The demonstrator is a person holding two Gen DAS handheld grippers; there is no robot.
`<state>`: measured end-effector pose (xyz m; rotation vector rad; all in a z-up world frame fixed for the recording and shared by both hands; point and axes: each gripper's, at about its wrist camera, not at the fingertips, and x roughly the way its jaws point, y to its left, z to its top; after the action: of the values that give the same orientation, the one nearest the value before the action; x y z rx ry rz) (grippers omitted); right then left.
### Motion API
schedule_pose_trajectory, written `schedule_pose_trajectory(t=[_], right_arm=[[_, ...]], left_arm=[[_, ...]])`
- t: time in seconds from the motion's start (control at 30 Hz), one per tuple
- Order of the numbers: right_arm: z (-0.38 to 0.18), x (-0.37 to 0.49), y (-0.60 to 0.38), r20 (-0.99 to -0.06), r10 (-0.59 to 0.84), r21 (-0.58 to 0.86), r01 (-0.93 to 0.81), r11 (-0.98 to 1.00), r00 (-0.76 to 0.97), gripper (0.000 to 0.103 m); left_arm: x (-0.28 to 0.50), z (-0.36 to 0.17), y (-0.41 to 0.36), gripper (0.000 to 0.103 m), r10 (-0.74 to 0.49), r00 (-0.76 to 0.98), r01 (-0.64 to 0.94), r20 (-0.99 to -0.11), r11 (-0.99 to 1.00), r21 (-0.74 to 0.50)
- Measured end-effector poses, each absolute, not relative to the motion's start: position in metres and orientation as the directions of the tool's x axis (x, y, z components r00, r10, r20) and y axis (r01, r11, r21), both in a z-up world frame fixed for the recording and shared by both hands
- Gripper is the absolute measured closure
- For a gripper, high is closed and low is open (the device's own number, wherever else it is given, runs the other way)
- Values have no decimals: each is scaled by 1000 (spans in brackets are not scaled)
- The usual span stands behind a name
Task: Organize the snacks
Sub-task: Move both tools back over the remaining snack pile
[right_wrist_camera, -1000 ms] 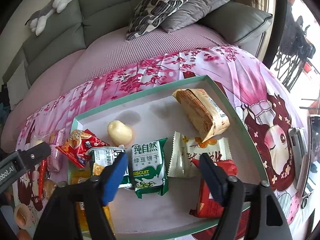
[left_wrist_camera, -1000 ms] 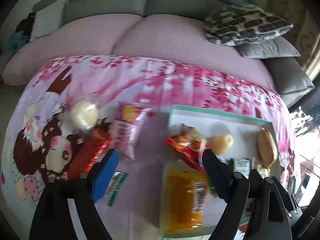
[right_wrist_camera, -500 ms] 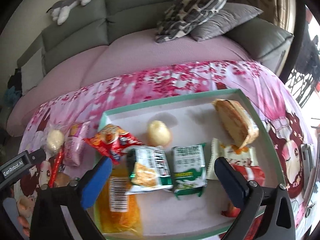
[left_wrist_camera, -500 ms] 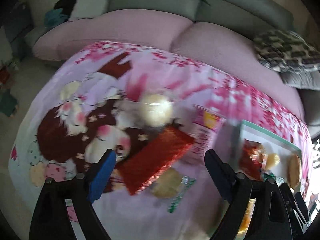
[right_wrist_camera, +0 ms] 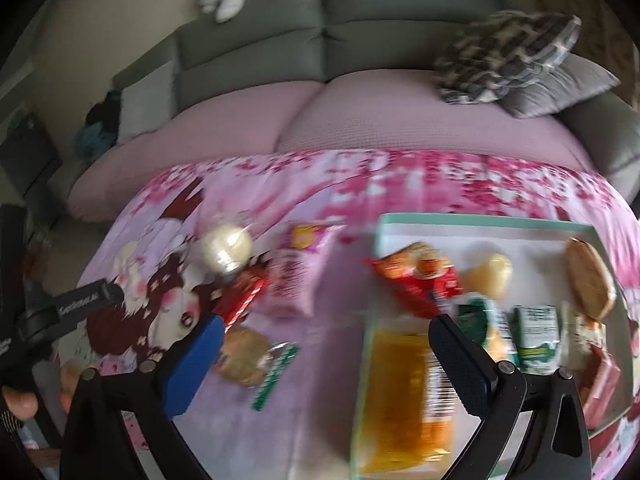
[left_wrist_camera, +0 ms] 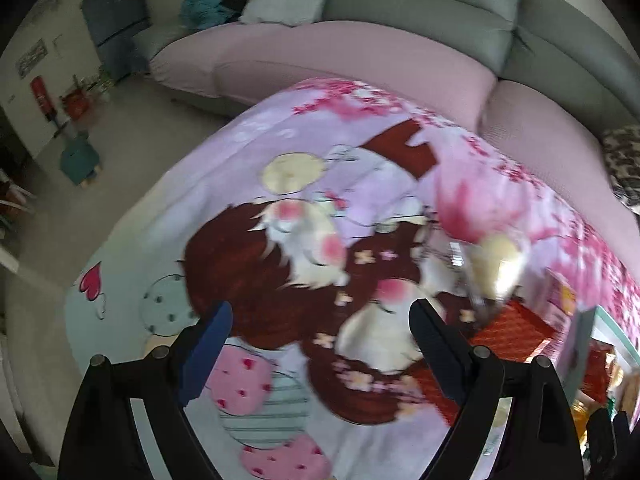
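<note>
Both grippers are tilting downward over the cartoon-print blanket (left_wrist_camera: 280, 152), fingers spread wide and holding nothing. The left gripper (left_wrist_camera: 320, 320) is hanging left of the red snack packet (left_wrist_camera: 508, 336); the right gripper (right_wrist_camera: 324, 332) is straddling the tray's (right_wrist_camera: 480, 222) left edge, with the orange packet (right_wrist_camera: 404, 396) lying just inside its right finger.

Free: we see bare blanket (right_wrist_camera: 328, 364) between loose snacks and tray (right_wrist_camera: 480, 222).
Blocked: tray crowded with packets.

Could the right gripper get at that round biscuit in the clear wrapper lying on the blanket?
Probably yes. The right gripper is open and empty, and the round biscuit lies uncovered on the blanket just beside its blue finger, outside the tray.
</note>
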<state>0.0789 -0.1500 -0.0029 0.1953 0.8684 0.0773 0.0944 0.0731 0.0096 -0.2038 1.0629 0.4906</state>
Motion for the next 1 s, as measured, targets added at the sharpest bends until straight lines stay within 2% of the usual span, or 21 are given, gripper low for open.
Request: schedule_pose_trajectory(t=[0.4, 0.8, 1.0], right_arm=[[-20, 85, -117, -776, 184, 200, -40, 979, 604, 0], [-33, 91, -109, -785, 170, 191, -28, 981, 596, 0], [-39, 94, -104, -790, 160, 169, -41, 985, 592, 14]], left_arm=[[96, -13, 90, 13, 251, 330, -455, -910, 887, 79], [104, -28, 87, 13, 148, 296, -422, -944, 907, 10], [109, -41, 87, 13, 100, 259, -421, -961, 907, -19]])
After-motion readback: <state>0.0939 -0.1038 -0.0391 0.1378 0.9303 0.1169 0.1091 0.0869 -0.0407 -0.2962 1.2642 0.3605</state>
